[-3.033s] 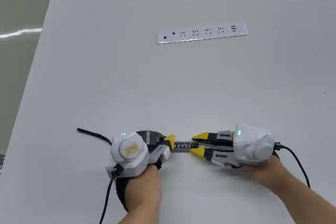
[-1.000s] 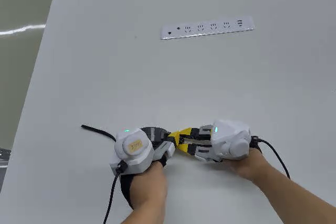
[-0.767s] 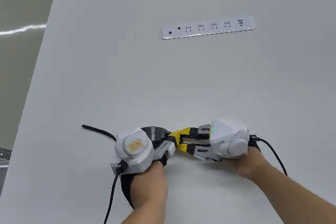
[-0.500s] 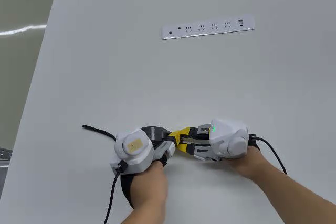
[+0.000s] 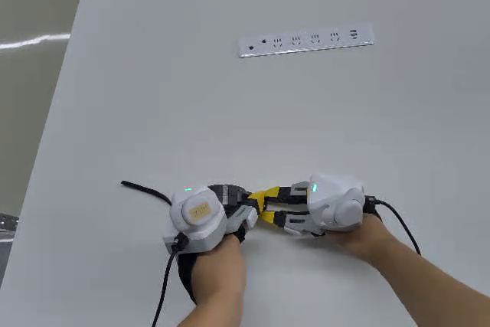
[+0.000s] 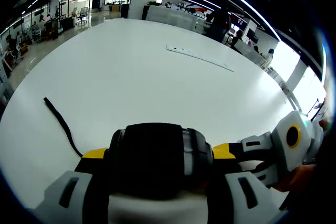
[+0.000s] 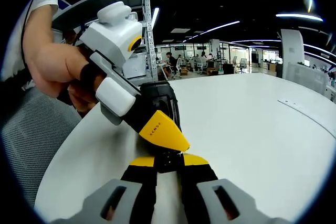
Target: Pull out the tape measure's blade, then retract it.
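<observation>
left gripper [image 6: 160,153] clamped on tape [image 7: 163,98] | right gripper [image 7: 169,163] pinching blade tip [image 7: 169,157] | tape likely rigid, slick: hold flanks | blade springy, recoils

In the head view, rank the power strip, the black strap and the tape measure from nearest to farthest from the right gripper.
1. The tape measure, right at the jaws of the right gripper.
2. The black strap, lying on the table off to the left.
3. The power strip, far across the table, toward the top of the view.
</observation>
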A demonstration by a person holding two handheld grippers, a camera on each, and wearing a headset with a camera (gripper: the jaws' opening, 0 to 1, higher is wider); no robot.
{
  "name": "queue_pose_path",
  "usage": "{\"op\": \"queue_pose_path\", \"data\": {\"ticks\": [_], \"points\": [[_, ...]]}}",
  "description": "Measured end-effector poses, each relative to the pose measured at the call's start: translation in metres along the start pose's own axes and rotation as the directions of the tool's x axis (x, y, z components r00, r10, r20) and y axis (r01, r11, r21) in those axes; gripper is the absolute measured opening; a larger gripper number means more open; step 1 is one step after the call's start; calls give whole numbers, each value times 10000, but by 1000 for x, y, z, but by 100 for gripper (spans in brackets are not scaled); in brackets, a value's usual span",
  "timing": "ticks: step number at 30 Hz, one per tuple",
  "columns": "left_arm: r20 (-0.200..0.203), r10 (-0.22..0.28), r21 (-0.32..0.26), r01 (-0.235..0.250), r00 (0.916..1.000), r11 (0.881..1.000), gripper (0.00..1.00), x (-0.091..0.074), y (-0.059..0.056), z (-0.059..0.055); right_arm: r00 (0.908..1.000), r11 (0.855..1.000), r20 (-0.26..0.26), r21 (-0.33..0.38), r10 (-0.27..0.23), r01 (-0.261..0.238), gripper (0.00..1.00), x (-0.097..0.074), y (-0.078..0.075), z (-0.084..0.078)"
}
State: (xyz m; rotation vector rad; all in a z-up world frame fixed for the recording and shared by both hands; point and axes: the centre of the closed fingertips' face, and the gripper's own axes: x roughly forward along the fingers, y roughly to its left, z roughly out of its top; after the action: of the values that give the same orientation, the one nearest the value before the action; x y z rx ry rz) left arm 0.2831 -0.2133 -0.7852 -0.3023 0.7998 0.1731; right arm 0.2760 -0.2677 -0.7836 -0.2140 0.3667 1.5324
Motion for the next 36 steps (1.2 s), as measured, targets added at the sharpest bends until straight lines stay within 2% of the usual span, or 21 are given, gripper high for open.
{"op": "queue_pose_path", "data": {"ticks": [21,27,36], "points": [[149,-45,-55,46,9999,10000,74,0,0,1,9999,9994,-33,316,-151,152,18,1,-1,-1],[43,-263,94,262,9996,9996,75,0,-1,0,9998,9988,-7,430,-218,219,19,0,-2,-1],[-7,-338,332,338,9994,9989,75,-1,-1,-1,9995,9983,-35,498,-301,302,20,0,-3,-1]]}}
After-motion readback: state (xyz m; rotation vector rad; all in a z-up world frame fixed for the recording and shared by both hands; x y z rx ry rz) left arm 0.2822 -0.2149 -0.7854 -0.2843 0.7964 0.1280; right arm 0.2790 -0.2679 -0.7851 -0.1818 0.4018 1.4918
